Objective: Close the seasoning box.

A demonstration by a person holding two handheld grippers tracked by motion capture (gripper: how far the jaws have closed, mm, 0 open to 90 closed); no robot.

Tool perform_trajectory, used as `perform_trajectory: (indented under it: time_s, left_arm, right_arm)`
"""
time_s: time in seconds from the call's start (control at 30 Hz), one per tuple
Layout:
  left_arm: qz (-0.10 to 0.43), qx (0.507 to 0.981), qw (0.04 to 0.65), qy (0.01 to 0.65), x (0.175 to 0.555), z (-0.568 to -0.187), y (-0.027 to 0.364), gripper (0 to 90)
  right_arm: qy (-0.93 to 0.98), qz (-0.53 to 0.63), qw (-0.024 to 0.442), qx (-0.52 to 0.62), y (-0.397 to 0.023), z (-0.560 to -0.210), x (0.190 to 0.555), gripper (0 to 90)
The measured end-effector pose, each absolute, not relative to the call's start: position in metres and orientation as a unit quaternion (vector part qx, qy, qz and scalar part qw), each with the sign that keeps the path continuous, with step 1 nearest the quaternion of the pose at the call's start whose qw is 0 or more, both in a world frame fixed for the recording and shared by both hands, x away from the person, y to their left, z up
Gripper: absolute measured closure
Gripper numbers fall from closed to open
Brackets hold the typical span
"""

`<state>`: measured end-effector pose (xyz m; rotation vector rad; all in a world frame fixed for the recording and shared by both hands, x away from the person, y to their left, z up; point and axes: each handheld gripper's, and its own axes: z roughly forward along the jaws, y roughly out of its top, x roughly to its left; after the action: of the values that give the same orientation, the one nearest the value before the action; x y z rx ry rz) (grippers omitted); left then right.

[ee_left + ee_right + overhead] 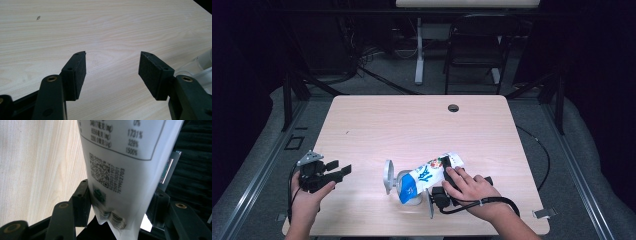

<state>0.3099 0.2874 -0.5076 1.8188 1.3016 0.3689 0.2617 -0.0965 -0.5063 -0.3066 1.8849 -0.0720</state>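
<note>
Black fingers of the right gripper clamped on the white pouch, its printed end wedged between them

Right gripper holds the pouch tilted over a clear cup on the tabletop, a round lid just beside it; left gripper hovers well apart with fingers spread wide on nothing; likely trouble: the slick pouch slipping from its narrow end, or its lower end nudging the light cup over, since nothing steadies the cup.
</note>
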Motion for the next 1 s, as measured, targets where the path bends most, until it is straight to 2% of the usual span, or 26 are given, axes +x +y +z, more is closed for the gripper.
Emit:
perform_trajectory:
  time_s: [1.0]
  left_arm:
    - [0.147,0.724,0.427,0.522,0.3101,-0.5082,0.288,39.5]
  right_arm:
    - [0.803,-0.039,0.579,-0.136,-0.0954,-0.5052,0.2611,46.2]
